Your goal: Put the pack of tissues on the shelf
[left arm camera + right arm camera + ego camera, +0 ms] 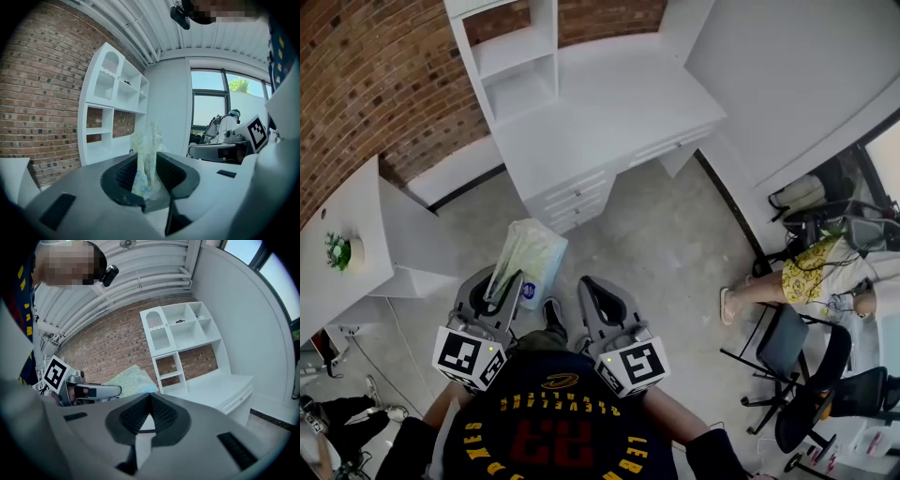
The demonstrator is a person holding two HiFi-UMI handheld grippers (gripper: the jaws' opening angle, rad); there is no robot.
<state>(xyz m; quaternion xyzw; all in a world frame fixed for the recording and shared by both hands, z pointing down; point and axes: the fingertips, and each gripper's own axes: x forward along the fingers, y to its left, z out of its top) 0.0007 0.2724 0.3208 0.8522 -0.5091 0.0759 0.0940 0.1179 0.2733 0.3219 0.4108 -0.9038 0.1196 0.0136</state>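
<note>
At my far left a small green potted plant (338, 251) sits on a white side table (356, 216), and the red brick wall (366, 84) runs behind it.

My left gripper (508, 291) comes next, held low in front of me above the grey concrete floor (675, 244). Its jaws are clamped on the soft pack of tissues in pale green and white wrapping (528, 255). In the left gripper view both ribbed pads press against the pack's near end, and the rest of it stands up past the fingertips. From the head view the pack points forward and a little to the right, towards the drawers. It is in the air, resting on nothing, and well apart from the shelf.

Ahead of it stands the white open shelf unit (511, 66), set against the brick wall, with stacked compartments. It rises from the left end of the white worktop with drawers (600, 112). The bare top spreads to the right towards the white wall.

My right gripper (595, 289) hangs just beside the left one, at about the same height. In the right gripper view its two jaws meet at the tips with nothing between them, so it is closed and holds nothing.

Far to the right, a person in yellow patterned shorts (811, 272) sits among black office chairs (787, 347), well away from the worktop.
</note>
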